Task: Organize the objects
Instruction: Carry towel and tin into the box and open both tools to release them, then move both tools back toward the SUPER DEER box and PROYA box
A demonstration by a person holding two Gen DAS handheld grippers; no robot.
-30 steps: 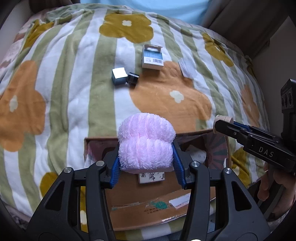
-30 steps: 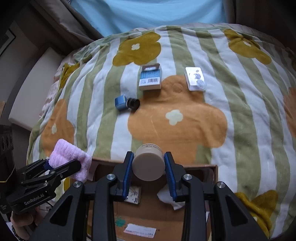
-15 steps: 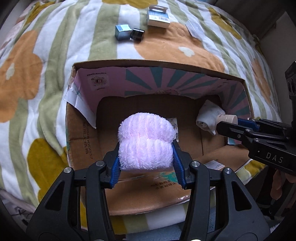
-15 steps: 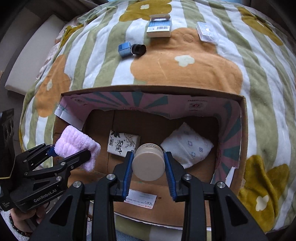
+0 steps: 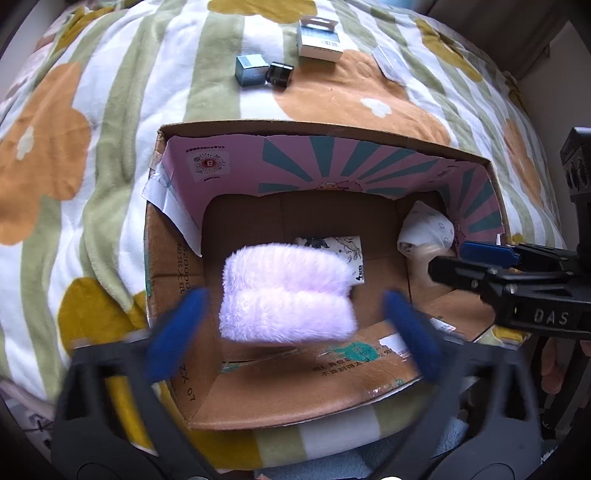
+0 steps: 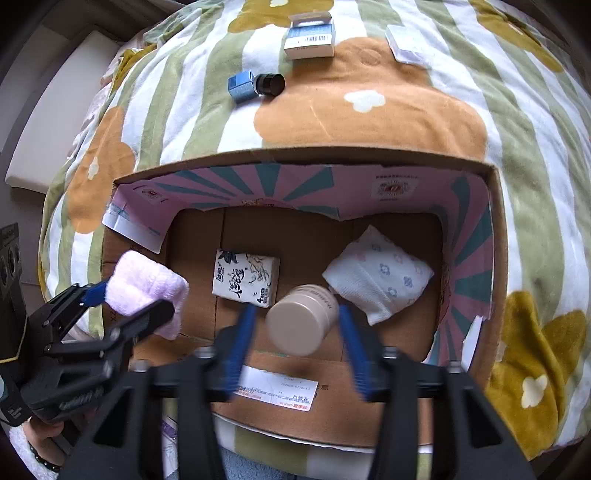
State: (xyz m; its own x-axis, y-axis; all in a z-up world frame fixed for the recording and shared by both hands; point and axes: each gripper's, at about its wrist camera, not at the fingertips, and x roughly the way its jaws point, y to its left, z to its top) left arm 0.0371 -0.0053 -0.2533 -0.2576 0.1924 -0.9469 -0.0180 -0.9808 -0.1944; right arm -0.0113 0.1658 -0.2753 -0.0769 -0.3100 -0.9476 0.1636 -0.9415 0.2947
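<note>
1. as both claws hang over the open cardboard box (image 5: 177, 258) on the flowered bed blanket (image 5: 110, 122), the left claw (image 5: 291, 314) stands wide, its blurred blue fingers (image 5: 177, 328) clear of the pink fluffy towel (image 5: 288, 291) on both sides.
2. the towel sits between those fingers above the box's near left part; whether anything bears it cannot be told.
3. the right claw (image 6: 299, 339) is likewise spread, its blue pads apart from the beige jar (image 6: 303, 319), which tilts over the box's near middle.
4. inside the box, a printed tissue pack (image 6: 245, 277) lies flat on the floor just beyond the jar, and a folded white cloth with small flowers (image 6: 380, 280) rests toward the right wall.
5. beyond the box's far wall, on the blanket, a small blue cube (image 6: 242, 86) touches a black cylinder (image 6: 271, 84).
6. farther from the box lie a white carton with a blue label (image 6: 310, 35) and, to its right, a flat clear packet (image 6: 406, 46).
7. both claws' fingers are motion-blurred in their own views.
</note>
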